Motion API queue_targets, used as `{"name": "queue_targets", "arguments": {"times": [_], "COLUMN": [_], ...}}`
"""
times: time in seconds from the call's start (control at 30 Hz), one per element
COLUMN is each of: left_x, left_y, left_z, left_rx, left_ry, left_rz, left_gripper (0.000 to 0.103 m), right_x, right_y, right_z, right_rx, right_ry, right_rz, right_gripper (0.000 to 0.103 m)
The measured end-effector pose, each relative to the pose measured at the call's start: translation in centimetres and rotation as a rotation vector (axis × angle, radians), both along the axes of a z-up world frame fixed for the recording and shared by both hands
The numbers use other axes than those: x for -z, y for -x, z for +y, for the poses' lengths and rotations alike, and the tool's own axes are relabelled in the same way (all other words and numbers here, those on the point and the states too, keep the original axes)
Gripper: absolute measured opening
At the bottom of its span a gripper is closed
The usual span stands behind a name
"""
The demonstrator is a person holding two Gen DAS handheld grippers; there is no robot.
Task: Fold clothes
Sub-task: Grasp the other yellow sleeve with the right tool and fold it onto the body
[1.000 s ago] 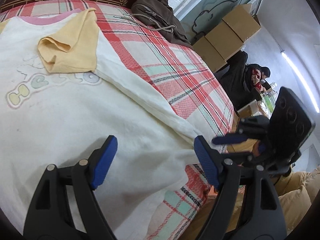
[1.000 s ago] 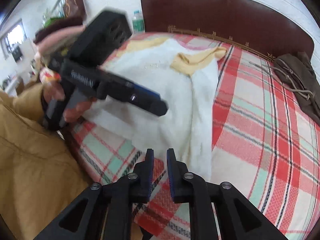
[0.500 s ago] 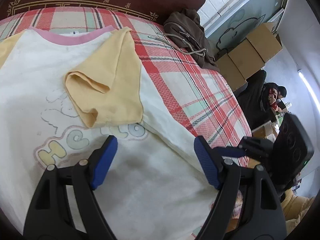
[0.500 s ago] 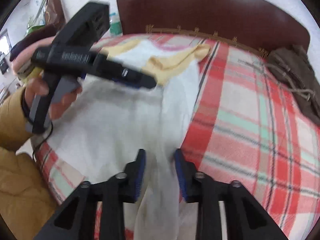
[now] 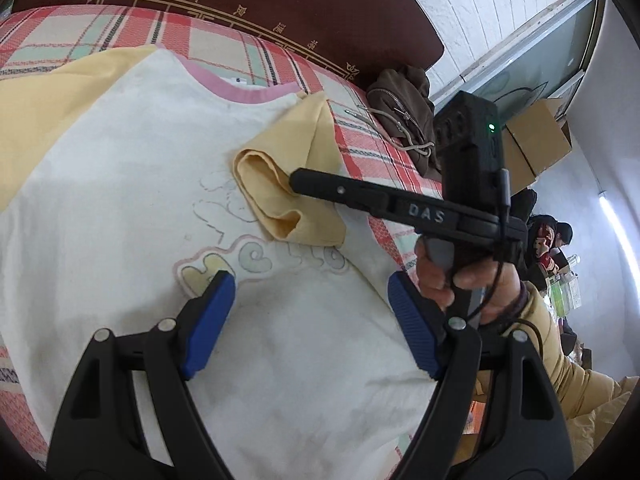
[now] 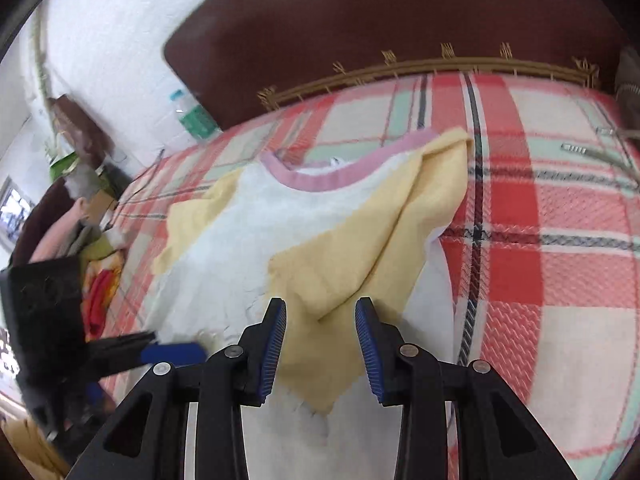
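Note:
A white T-shirt (image 5: 120, 200) with a pink collar and yellow sleeves lies face up on the plaid bed cover (image 6: 540, 260). Its right-hand yellow sleeve (image 5: 288, 184) is folded in over the chest. My left gripper (image 5: 310, 280) is open and hovers above the "Hello" print with nothing between its pads. My right gripper (image 6: 321, 306) is open just above the folded yellow sleeve (image 6: 360, 248), and its pads do not press the cloth. In the left wrist view the right gripper (image 5: 298, 182) reaches in from the right, its tip at the sleeve's fold. The left gripper (image 6: 160, 348) shows at the lower left of the right wrist view.
A dark headboard (image 5: 280, 0) runs along the far side of the bed. A brown hoodie (image 5: 404, 112) lies at the bed's far right corner. Cardboard boxes (image 5: 536, 140) and a seated person (image 5: 552, 236) are beyond. A water bottle (image 6: 192, 116) and piled clothes (image 6: 72, 232) stand to the left.
Both grippers moved up the bed toward the headboard. The right one travelled from the shirt's hem to the folded yellow sleeve, and its jaws spread wider. The left stayed open.

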State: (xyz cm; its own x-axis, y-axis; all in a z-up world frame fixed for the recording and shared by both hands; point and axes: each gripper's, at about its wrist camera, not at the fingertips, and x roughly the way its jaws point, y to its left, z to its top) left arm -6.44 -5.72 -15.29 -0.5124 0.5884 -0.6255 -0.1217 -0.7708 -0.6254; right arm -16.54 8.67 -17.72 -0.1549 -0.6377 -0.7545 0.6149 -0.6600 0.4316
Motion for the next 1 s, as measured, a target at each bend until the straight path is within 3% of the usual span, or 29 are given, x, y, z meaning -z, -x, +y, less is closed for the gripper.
{"name": "queue_targets", "arguments": {"times": [0.07,0.1,0.13,0.47,0.57,0.6,0.63,0.8,0.87,0.9,1.0], "left_x": [0.1,0.2,0.2,0.0,0.0,0.0,0.0,-0.1,-0.1,-0.1,0.0], "left_y": [0.0,0.0,0.0,0.1,0.2,0.2,0.2,0.4,0.6,0.7,1.2], "left_z": [0.0,0.0,0.0,-0.3,-0.4,-0.4,-0.3,0.1,0.6,0.9,2.0], "left_rx": [0.004,0.007,0.011,0.017,0.022,0.025,0.028,0.049,0.069,0.08,0.121], "left_ry": [-0.01,-0.016,-0.022,-0.039,-0.043,-0.043,-0.039,-0.03,-0.028,-0.027,-0.019], "left_rz": [-0.002,-0.003,-0.004,0.001,-0.002,-0.004,-0.004,0.0,0.001,0.002,-0.002], "left_gripper": [0.08,0.08,0.08,0.08,0.08,0.08,0.08,0.08,0.08,0.08,0.08], "right_x": [0.4,0.4,0.3,-2.6,-1.7,-1.5,-1.4,-3.9,-4.8,-4.8,-3.8], "right_y": [0.9,1.1,1.3,3.8,4.4,4.5,4.6,1.6,-1.2,-2.6,-7.2], "right_z": [-0.2,-0.4,-0.5,-5.3,-6.5,-6.5,-6.3,-1.8,1.4,3.2,8.4], "right_rx": [0.022,0.026,0.024,-0.023,-0.014,-0.011,-0.008,-0.019,-0.031,-0.033,-0.025], "right_ry": [0.039,0.053,0.066,0.052,0.002,-0.001,0.006,0.037,0.023,0.007,-0.061], "right_rz": [-0.025,-0.034,-0.044,0.023,0.031,0.026,0.026,0.134,0.186,0.188,0.175], "right_gripper": [0.037,0.029,0.006,0.003,0.012,0.026,0.033,0.036,0.046,0.052,0.052]}}
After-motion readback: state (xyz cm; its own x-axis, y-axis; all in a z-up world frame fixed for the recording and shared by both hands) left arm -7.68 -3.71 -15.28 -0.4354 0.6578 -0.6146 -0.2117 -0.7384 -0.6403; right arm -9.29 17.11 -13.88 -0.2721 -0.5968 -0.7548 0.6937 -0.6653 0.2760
